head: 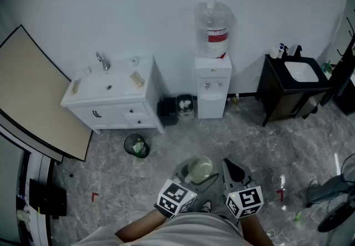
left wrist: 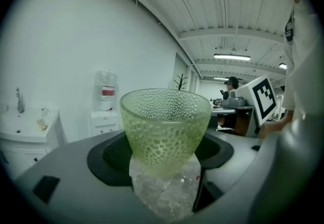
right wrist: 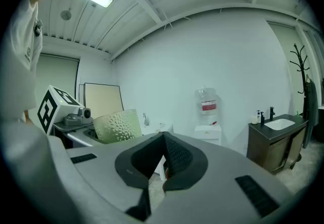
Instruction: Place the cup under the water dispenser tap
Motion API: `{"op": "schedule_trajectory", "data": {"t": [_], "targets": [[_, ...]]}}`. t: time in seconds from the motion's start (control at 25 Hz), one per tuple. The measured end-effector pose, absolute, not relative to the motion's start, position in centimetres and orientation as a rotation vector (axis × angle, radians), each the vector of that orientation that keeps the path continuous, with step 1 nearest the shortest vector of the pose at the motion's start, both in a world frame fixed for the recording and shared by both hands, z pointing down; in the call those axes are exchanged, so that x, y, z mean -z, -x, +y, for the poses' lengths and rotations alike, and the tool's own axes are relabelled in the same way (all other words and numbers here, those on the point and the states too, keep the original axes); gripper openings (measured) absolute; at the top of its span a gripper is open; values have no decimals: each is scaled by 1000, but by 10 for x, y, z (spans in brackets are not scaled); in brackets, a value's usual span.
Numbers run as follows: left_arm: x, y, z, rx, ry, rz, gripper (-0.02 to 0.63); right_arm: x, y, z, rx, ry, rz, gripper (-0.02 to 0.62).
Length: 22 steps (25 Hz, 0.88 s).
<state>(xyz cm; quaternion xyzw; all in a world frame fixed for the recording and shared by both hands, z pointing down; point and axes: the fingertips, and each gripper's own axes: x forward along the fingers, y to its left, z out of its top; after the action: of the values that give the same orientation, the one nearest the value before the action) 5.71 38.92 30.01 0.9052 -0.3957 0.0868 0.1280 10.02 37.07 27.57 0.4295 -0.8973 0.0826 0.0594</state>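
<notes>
- The left claw stands wide apart and grips a pale green dimpled glass cup by its clear, knobbly foot; the cup sits upright between the jaws, mouth up.
- In the head view this cup is held low in front of the person, above the grey marbled floor and well apart from the white water dispenser.
- The water dispenser stands against the far wall with a clear bottle with a red label on top; nothing stands under its taps.
- The right claw is closed, its dark ribbed tips meeting with nothing between them; in the head view it sits just beside the cup, on its right.
- A white sink cabinet stands left of the dispenser and a dark cabinet with a white basin to the right.
- A round black bin stands on the floor near the white cabinet.
</notes>
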Motion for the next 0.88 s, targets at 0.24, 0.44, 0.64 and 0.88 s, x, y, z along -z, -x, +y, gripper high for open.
{"op": "schedule_trajectory", "data": {"t": [0.24, 0.44, 0.64, 0.88], "targets": [[-302, -64, 385, -267, -2629, -1160, 367, -276, -105, 368, -267, -1268, -2743, 15], [-304, -65, 381, -280, -2626, -1176, 367, -273, -106, 366, -278, -1241, -2790, 15], [-306, -74, 375, -296, -2626, -1191, 367, -270, -116, 360, -254, -1245, -2799, 15], [-316, -89, 363, -305, -2606, -1222, 367, -272, -134, 349, -239, -1228, -2814, 15]]}}
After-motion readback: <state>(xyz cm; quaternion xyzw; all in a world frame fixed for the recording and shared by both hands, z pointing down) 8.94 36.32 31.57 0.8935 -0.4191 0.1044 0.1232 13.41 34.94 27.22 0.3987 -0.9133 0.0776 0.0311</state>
